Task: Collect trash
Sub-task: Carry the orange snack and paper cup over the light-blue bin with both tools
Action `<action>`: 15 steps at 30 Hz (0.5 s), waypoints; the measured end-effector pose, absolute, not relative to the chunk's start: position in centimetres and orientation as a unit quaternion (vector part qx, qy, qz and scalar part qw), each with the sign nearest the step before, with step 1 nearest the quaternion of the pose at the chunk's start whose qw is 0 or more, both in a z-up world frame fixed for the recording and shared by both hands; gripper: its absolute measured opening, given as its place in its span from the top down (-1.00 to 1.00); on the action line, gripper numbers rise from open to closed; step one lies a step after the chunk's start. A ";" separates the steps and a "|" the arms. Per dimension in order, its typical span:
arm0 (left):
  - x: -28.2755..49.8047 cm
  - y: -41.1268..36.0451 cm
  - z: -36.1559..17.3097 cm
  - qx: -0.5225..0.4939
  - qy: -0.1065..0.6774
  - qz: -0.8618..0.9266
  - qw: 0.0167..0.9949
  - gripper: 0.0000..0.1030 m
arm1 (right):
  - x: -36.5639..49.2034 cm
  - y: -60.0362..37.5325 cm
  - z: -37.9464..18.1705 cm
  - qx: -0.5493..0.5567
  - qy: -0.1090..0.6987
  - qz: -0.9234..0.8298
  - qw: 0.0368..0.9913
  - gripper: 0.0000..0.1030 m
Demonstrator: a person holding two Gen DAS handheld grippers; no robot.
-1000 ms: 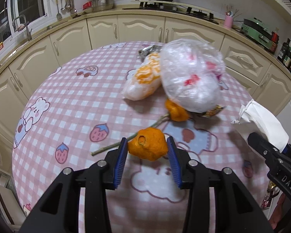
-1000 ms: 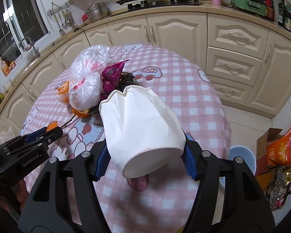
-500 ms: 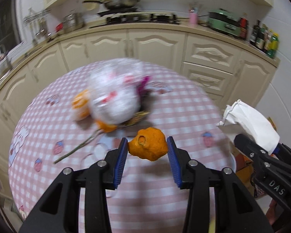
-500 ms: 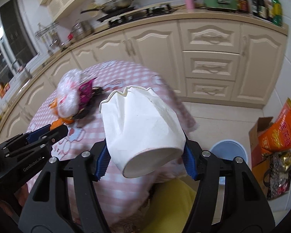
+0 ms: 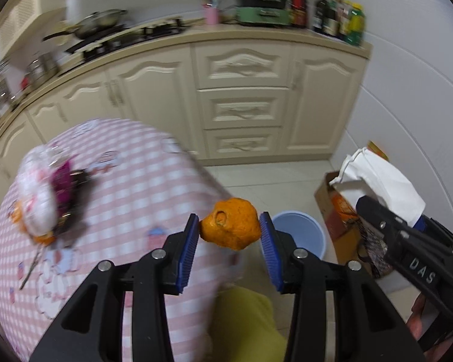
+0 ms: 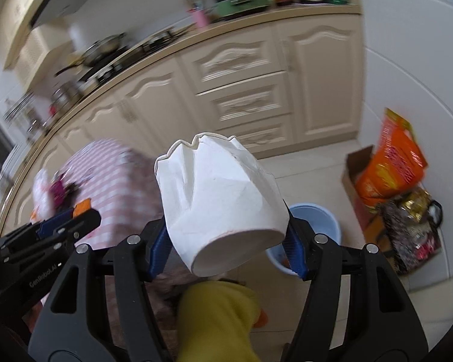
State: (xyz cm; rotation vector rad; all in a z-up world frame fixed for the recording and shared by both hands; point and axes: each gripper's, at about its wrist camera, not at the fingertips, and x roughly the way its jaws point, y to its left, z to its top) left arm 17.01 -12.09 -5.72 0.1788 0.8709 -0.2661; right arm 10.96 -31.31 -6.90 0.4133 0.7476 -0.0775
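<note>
1. Trash remaining on the surface (image 5: 130, 187), at far left of the left wrist view: a clear plastic bag (image 5: 36, 199) with a purple wrapper (image 5: 62, 178) against it, an orange scrap (image 5: 43, 238) and a thin stem (image 5: 30, 268) below them, all blurred.
2. Left tool (image 5: 230, 230) is partly closed, its blue pads (image 5: 188, 253) pressed on either side of a lumpy orange peel (image 5: 231, 227), which hangs in the air past the surface's edge.
3. Just behind the peel, on the floor, stands a pale blue bin (image 5: 299, 233); the right pad hides part of its rim.
4. Right tool (image 6: 226, 238) stands wider, its pads clamped on a crumpled white paper cup (image 6: 217, 193), base toward the camera, mouth pointing away.
5. Left wrist view alone shows the cup from the side, at the right edge, above the right tool's black body, and in front of a cardboard box (image 5: 326, 202).
6. Right wrist view alone shows an orange packet (image 6: 392, 163) standing in that box, a dark patterned bag (image 6: 413, 226) beside it, and the left tool's tip at lower left with a sliver of the peel.
7. Both views show a yellow sleeve (image 6: 217, 319) low between the fingers.
</note>
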 end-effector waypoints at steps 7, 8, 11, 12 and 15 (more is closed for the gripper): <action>17.6 -18.9 -7.5 0.116 0.435 -0.183 0.874 0.21 | 9.3 -37.7 -8.6 0.232 0.364 -0.107 0.896 -0.21; 17.7 -19.8 -7.8 0.120 0.438 -0.188 0.871 0.21 | 9.1 -38.5 -9.0 0.237 0.365 -0.115 0.893 -0.21; 18.1 -22.7 -9.3 0.136 0.451 -0.204 0.858 0.21 | 8.6 -40.7 -9.9 0.250 0.370 -0.137 0.884 -0.21; 18.2 -23.1 -9.6 0.140 0.453 -0.206 0.856 0.21 | 8.5 -41.1 -10.2 0.253 0.371 -0.141 0.883 -0.21; 18.5 -25.2 -11.0 0.151 0.463 -0.213 0.847 0.21 | 8.3 -42.7 -11.2 0.264 0.377 -0.156 0.874 -0.21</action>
